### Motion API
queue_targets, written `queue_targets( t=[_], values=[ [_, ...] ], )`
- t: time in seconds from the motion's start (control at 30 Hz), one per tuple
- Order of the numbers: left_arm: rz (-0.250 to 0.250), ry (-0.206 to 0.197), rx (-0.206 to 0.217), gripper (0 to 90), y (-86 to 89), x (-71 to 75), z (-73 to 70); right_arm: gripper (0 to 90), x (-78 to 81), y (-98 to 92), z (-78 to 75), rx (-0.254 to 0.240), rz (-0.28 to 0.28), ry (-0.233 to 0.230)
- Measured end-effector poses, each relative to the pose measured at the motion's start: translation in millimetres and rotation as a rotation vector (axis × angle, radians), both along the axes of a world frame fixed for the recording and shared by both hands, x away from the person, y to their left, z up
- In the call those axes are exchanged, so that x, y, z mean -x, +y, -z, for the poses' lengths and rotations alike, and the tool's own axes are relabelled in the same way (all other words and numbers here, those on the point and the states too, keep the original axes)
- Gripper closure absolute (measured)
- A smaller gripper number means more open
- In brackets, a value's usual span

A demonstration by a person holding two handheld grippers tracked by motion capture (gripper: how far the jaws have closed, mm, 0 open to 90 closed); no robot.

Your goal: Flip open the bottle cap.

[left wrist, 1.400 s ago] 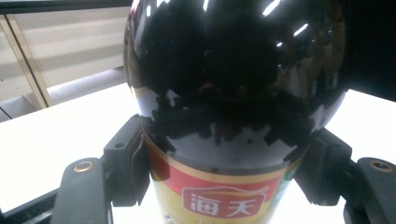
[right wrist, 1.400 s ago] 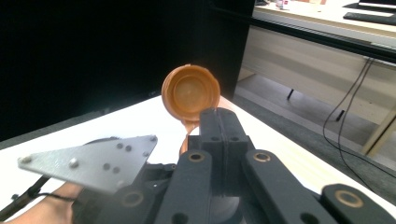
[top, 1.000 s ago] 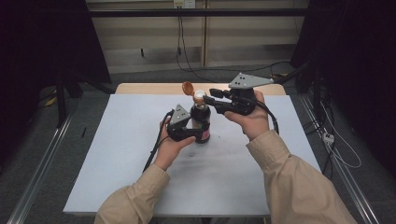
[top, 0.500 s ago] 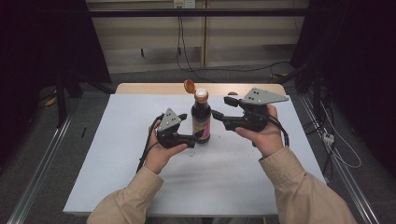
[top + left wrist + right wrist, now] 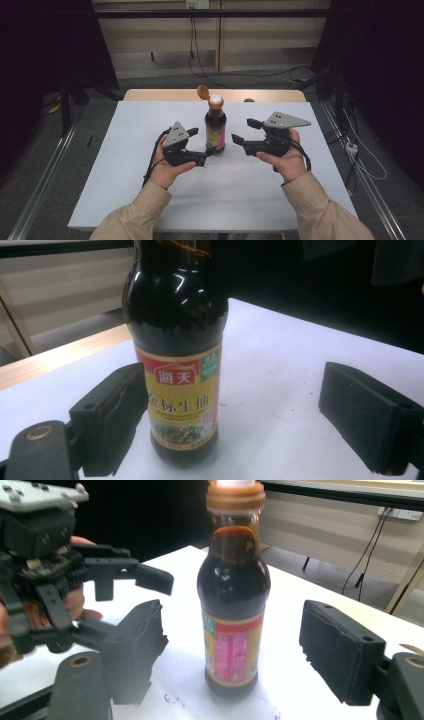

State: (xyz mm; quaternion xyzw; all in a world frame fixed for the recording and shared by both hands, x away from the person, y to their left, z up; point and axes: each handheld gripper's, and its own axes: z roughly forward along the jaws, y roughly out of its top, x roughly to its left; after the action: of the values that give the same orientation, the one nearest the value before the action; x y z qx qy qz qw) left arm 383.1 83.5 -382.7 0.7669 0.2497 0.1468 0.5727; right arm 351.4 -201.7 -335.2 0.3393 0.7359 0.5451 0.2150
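Both my grippers, left (image 5: 211,150) & right (image 5: 241,132), have just been opening, jaws spread w/ nothing pinched, flanking the sauce bottle (image 5: 215,126) upright mid-table w/ cap flipped open: prob. heavy, slick, breakable glass, so grab low at the label.

White-covered table (image 5: 125,190), sauce bottle (image 5: 215,127) standing upright

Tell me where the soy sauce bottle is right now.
In the high view the soy sauce bottle stands upright on the white table cover, near the middle toward the far edge, between the open left gripper and right gripper, its cap flipped open.
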Motion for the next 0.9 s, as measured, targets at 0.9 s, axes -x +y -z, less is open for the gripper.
queue_targets(
  t=[0.9],
  values=[
    [0.013,0.017,0.011,9.0,54.0,18.0,9.4,20.8,24.7,-29.2,43.1,0.007,0.045,0.024]
  ],
)
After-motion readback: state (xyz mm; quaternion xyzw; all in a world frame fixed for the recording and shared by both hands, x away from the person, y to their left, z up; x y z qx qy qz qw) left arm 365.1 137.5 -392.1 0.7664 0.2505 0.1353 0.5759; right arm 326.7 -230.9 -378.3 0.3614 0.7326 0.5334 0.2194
